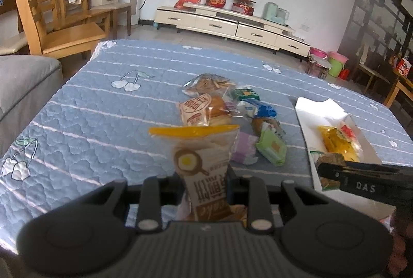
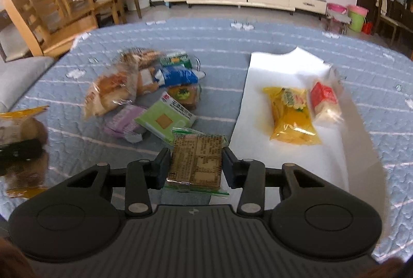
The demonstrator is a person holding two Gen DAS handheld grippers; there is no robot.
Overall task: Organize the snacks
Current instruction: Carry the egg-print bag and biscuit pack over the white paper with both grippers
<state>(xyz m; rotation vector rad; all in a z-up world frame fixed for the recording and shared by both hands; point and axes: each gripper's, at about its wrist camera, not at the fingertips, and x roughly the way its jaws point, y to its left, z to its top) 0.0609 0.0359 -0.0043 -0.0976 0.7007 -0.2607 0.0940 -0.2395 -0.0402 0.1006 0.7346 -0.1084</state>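
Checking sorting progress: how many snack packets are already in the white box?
2: a yellow packet near the middle of the white box, and a red-and-white packet beside it on its right. Nothing seems hidden beneath them.

R claw (image 2: 196, 164) gripping brown snack pkt (image 2: 196, 161)

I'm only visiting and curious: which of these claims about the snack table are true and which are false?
1. The left tool grips a packet with a yellow top edge. True.
2. The right tool is empty. False: it clamps a brown clear-wrapped snack.
3. The white box holds a yellow packet and a red-labelled packet. True.
4. The table wears a red cloth. False: it is a blue quilted cloth.
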